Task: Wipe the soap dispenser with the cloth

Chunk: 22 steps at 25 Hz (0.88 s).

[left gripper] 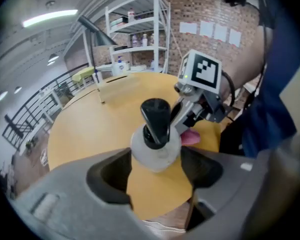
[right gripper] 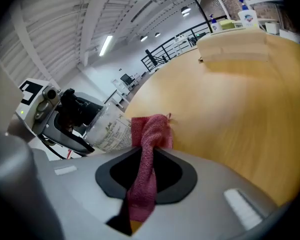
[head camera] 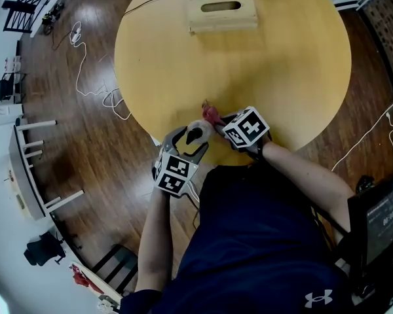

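Close the wide-open left gripper (left gripper: 156, 160) on the soap dispenser (left gripper: 155, 146) sitting free between its jaws at the table's (head camera: 281, 64) near edge, then drag the cloth (right gripper: 149, 134) clamped in the right gripper (right gripper: 145, 160) around it.

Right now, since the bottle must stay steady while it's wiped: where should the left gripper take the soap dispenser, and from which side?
Grip the soap dispenser's round body, below the black pump, from the table-edge side, where the open left gripper straddles it. The body looks upright and wide, and the right gripper's cloth sits at the far side.
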Motion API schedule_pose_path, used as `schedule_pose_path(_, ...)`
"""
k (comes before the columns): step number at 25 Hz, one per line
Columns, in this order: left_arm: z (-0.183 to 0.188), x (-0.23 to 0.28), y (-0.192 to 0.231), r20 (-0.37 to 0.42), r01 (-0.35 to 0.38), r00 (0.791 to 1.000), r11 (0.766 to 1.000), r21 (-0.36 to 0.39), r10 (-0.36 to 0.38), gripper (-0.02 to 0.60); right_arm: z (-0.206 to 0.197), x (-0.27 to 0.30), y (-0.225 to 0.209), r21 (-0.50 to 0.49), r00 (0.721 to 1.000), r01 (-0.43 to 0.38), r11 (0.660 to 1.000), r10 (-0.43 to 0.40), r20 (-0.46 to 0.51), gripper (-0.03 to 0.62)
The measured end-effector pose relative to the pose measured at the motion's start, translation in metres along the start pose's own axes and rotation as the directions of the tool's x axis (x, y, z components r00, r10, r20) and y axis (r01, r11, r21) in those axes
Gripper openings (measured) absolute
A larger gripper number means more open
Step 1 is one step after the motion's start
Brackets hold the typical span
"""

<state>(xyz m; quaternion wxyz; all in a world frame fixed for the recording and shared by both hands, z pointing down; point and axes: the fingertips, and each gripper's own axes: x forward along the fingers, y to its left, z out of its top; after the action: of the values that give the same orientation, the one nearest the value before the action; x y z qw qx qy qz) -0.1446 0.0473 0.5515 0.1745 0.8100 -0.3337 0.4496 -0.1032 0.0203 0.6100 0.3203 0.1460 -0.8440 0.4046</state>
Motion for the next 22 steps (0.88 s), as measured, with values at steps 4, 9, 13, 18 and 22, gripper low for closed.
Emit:
schedule_pose_path(4, -0.004, 0.001, 0.002, -0.05, 0.037, 0.998, 0.987, 0.154, -0.03, 0.311, -0.004, 0.0, 0.002, 0.003, 1.0, -0.015, 1.0, 0.015, -0.011, 0.071)
schedule_pose_path(9, 0.01, -0.021, 0.011, 0.093, -0.038, 0.993, 0.952, -0.305, 0.069, 0.337, 0.029, -0.03, 0.032, -0.095, 0.992, -0.061, 0.994, 0.07, 0.101, 0.071)
schedule_pose_path(13, 0.004, -0.013, 0.007, 0.049, -0.117, 0.989, 0.953, -0.279, 0.136, 0.301, 0.035, -0.033, 0.035, -0.133, 0.99, -0.06, 0.989, 0.076, 0.121, 0.071)
schedule_pose_path(18, 0.002, -0.007, 0.011, 0.033, -0.073, 0.996, 0.989, -0.129, 0.078, 0.302, 0.016, -0.004, 0.01, -0.085, 1.0, -0.01, 0.996, 0.012, 0.028, 0.071)
schedule_pose_path(22, 0.003, -0.001, 0.011, -0.027, 0.023, 0.999, 0.992, 0.126, -0.02, 0.302, 0.0, 0.006, -0.002, -0.058, 1.0, 0.008, 0.998, -0.009, -0.016, 0.071)
